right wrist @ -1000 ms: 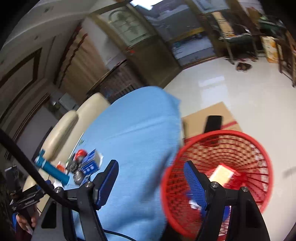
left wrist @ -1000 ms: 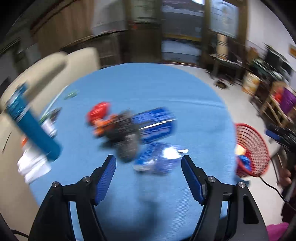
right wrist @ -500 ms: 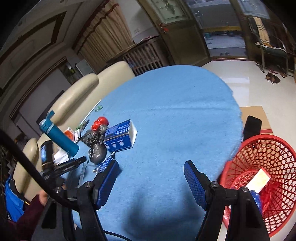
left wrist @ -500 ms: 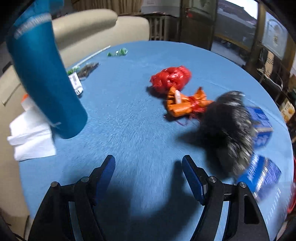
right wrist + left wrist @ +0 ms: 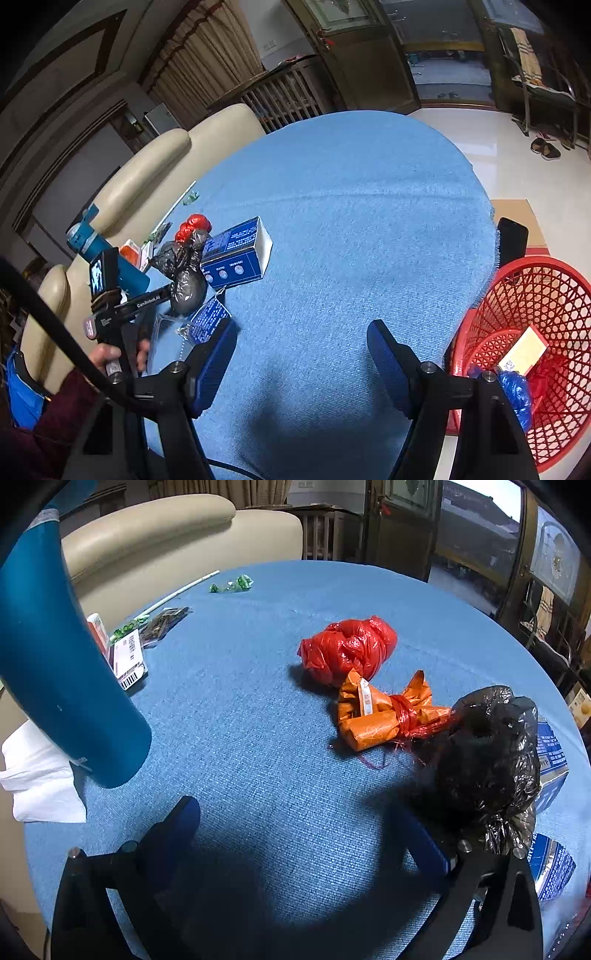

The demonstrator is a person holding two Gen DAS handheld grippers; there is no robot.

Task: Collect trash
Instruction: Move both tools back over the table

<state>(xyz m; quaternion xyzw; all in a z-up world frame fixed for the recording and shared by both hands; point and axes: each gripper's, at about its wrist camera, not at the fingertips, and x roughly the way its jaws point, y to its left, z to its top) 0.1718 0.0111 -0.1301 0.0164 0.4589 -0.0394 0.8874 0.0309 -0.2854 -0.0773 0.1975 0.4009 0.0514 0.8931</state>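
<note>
On the round blue table (image 5: pixel 258 738) lie a knotted red plastic bag (image 5: pixel 347 648), an orange wrapper bundle (image 5: pixel 380 712) and a crumpled black bag (image 5: pixel 491 760) beside a blue box (image 5: pixel 552 760). My left gripper (image 5: pixel 303 834) is open and empty, low over the table, with the black bag just right of its right finger. My right gripper (image 5: pixel 299 354) is open and empty above the table's near edge. The red mesh basket (image 5: pixel 535 332) stands on the floor to its right, holding a small box and blue trash. The right wrist view also shows the black bag (image 5: pixel 184 273) and blue box (image 5: pixel 236 254).
A tall teal bottle (image 5: pixel 55 664) stands at the table's left edge beside white tissue (image 5: pixel 40 786), a barcode packet (image 5: pixel 127 657) and green wrappers (image 5: pixel 232 585). A flat blue packet (image 5: pixel 208 317) lies near the left gripper. A cream sofa (image 5: pixel 166 546) is behind the table.
My left gripper has dropped lower and swung left toward the trash pile. My right gripper has swung left, from over the basket to over the table edge.
</note>
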